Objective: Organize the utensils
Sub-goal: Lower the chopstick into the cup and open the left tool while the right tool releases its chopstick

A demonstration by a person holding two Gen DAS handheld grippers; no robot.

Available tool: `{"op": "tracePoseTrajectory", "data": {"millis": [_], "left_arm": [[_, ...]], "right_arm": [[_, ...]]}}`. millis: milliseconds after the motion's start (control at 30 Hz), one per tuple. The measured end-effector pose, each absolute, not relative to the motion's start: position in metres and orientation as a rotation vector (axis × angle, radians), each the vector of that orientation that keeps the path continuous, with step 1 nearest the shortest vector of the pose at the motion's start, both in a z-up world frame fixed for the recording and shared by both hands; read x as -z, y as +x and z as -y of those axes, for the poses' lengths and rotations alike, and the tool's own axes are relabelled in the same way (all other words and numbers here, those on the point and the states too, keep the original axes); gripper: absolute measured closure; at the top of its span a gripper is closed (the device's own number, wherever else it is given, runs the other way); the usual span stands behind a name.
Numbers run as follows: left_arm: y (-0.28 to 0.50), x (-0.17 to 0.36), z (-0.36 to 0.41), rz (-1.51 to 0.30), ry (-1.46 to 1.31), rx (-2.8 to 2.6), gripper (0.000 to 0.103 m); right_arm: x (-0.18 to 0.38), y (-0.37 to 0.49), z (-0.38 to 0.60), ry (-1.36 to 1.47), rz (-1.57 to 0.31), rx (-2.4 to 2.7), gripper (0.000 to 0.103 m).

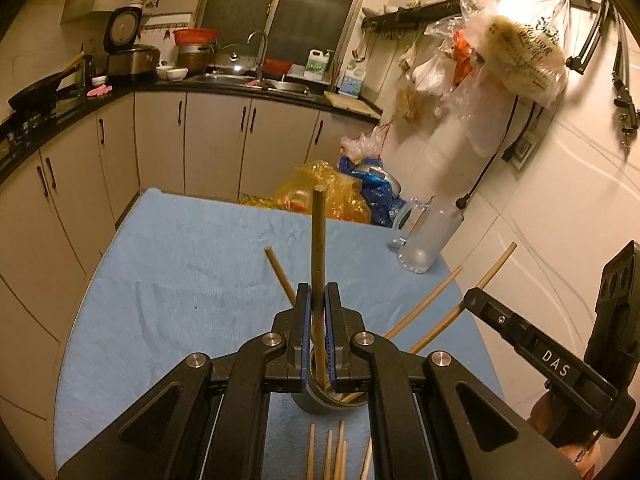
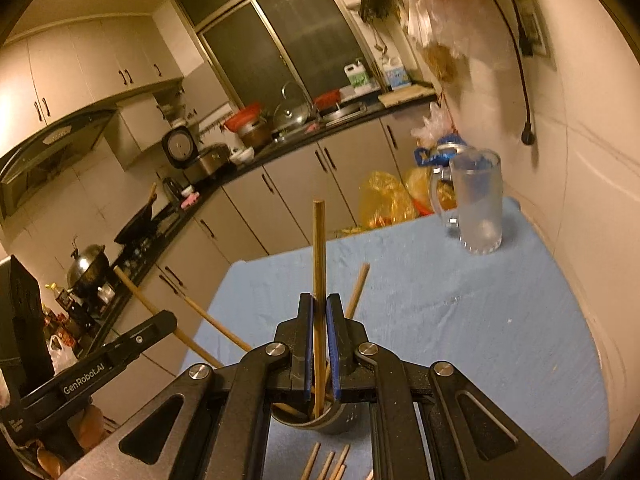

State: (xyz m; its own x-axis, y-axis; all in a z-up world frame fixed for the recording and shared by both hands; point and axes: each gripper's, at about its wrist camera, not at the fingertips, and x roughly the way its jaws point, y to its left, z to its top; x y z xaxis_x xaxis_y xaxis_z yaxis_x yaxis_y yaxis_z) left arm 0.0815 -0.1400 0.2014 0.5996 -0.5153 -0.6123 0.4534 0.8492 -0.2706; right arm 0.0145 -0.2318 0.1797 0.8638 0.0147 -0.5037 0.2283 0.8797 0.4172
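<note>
My left gripper (image 1: 318,294) is shut on an upright wooden chopstick (image 1: 318,248) whose lower end goes into a grey cup (image 1: 320,402) under the jaws. My right gripper (image 2: 319,304) is shut on another upright chopstick (image 2: 319,264), its lower end in the same grey cup (image 2: 332,420). Several more chopsticks lean out of the cup (image 1: 424,308) (image 2: 192,314). Loose chopsticks lie on the blue cloth in front of the cup (image 1: 332,456) (image 2: 328,464). The right gripper's body shows at the right edge of the left wrist view (image 1: 560,364).
A frosted glass mug (image 1: 430,236) (image 2: 478,204) stands at the far right of the blue-covered table (image 1: 180,264). Yellow and blue plastic bags (image 1: 340,192) lie beyond the far edge. The wall is close on the right. Kitchen cabinets and counter run along the left and back.
</note>
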Motion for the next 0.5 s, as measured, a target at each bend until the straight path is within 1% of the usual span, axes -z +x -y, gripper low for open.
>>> {"op": "tracePoseTrajectory", "data": {"millis": [233, 500], "left_arm": [[0.093, -0.183, 0.144, -0.773, -0.086, 0.556, 0.097], [0.097, -0.175, 0.148, -0.78, -0.079, 0.568, 0.097]], "right_arm": [[-0.16, 0.025, 0.233, 0.496, -0.563, 0.118, 0.096], [-0.148, 0.037, 0.237, 0.514, -0.588, 0.126, 0.096]]}}
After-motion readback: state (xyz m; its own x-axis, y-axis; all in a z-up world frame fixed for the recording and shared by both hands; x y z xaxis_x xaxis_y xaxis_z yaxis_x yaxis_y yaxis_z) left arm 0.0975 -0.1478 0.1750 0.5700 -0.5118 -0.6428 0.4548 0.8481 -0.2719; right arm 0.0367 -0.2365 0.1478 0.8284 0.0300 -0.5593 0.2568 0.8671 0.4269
